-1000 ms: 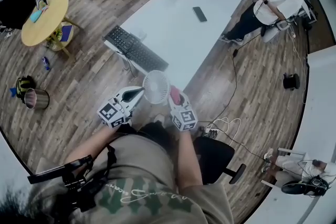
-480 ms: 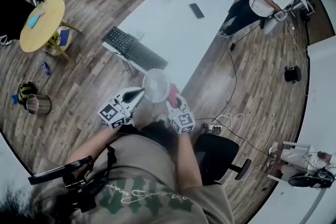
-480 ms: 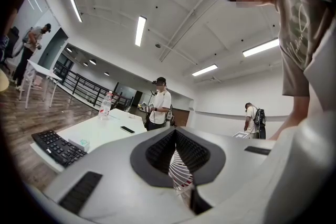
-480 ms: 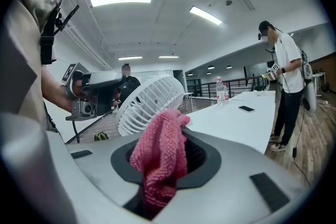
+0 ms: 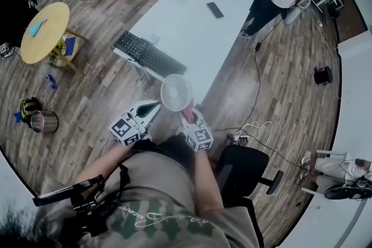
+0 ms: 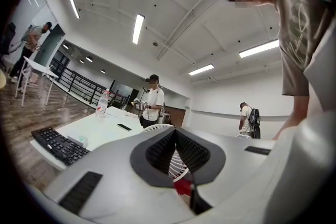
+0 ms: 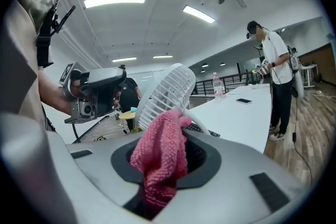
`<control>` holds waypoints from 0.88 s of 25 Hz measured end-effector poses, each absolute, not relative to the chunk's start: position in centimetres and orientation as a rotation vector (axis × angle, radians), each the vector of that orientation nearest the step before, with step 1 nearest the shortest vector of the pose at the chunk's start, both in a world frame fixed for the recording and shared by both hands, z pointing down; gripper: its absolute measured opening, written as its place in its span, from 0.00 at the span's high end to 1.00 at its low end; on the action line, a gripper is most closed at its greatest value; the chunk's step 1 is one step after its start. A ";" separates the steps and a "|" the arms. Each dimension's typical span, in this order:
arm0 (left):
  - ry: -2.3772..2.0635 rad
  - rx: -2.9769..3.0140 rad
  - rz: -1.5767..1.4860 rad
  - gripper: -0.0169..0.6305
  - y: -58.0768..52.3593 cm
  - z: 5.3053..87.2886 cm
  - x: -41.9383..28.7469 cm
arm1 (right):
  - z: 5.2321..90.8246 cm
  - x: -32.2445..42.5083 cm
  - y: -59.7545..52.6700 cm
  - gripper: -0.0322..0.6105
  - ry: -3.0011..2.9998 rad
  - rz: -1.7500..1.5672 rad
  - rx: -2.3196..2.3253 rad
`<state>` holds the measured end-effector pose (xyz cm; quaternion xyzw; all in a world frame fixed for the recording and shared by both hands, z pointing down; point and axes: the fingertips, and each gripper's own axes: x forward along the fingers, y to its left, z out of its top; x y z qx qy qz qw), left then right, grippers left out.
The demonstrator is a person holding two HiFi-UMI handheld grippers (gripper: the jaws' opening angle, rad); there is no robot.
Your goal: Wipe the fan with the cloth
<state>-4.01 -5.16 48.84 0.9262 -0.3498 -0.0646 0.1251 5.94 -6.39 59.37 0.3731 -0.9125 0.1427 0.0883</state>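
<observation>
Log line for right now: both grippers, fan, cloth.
left gripper: shut on fan | right gripper: shut on pink cloth | contact: cloth against fan's grille rim | step: wiping

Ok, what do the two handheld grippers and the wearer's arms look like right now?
Both the left gripper and right gripper have smooth pale grey shells, black ribbed pads and black rectangular insets. Each carries a white cube with black square markers. The wearer has a khaki short-sleeved T-shirt; forearms unsleeved.

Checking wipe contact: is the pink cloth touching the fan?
Touching. The right gripper view shows the cloth lying against the fan at its rim.
</observation>
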 end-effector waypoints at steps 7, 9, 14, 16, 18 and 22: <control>-1.007 2.706 -0.182 0.99 -4.9 49.2 -4.2 | 60.5 5.3 -5.1 0.80 -2.698 0.388 1.065; -1.008 2.700 -0.185 0.99 -4.8 49.3 -4.3 | 60.3 5.3 -4.4 0.80 -2.702 0.380 1.052; -1.039 2.663 -0.253 0.99 -4.7 48.8 -4.3 | 57.0 10.3 -5.4 0.80 -2.742 0.677 1.404; -1.038 2.658 -0.267 0.99 -4.9 48.6 -3.9 | 54.7 13.0 -7.2 0.80 -2.751 0.815 1.598; -1.038 2.654 -0.269 0.99 -5.1 48.7 -3.7 | 52.8 14.2 -9.3 0.80 -2.769 0.862 1.674; -1.042 2.653 -0.266 0.99 -5.3 48.7 -3.3 | 50.8 13.5 -12.8 0.80 -2.806 0.843 1.653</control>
